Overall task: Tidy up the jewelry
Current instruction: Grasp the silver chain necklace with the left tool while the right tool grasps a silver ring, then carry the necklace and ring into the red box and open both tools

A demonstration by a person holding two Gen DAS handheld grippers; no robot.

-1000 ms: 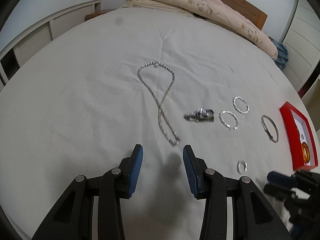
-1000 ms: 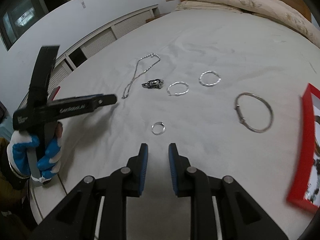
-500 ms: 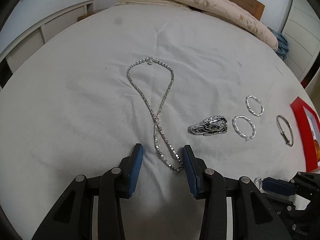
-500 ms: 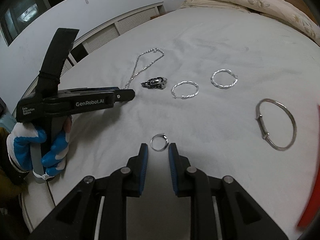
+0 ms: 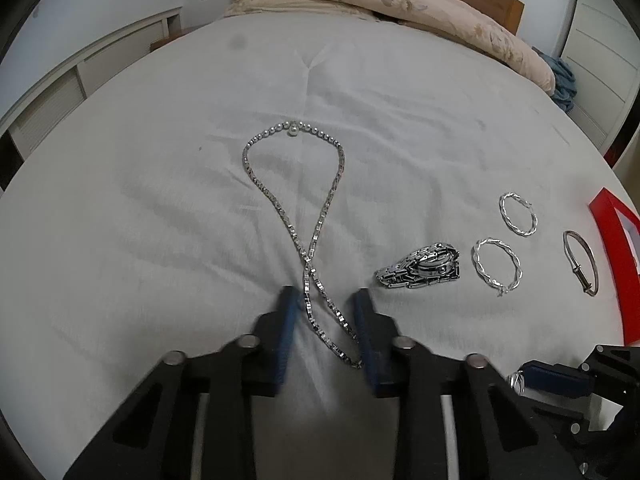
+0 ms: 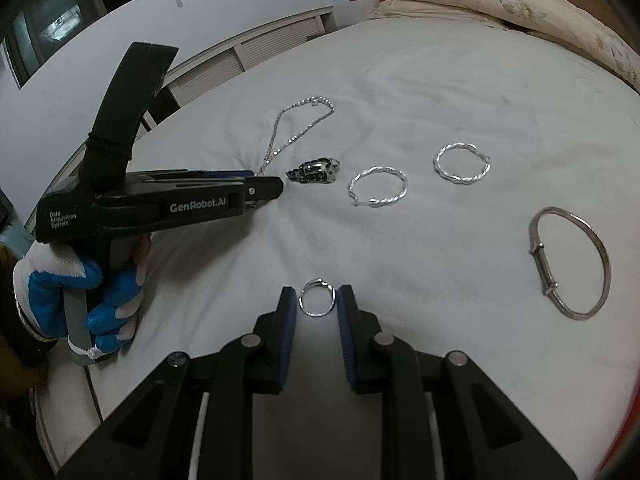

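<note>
Two tools gape on the bed (image 5: 160, 208): left tool (image 5: 325, 312) straddles the necklace (image 5: 296, 216), right tool (image 6: 317, 305) brackets the ring (image 6: 317, 298). Only the left view shows the red box (image 5: 610, 256), contents unreadable.

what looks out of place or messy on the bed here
Nothing looks damaged. The necklace lies crossed over itself in a loop, its tail between the open jaws of the left gripper. The watch lies on its side with the band bunched. The ring sits between the right gripper's open jaws.
</note>
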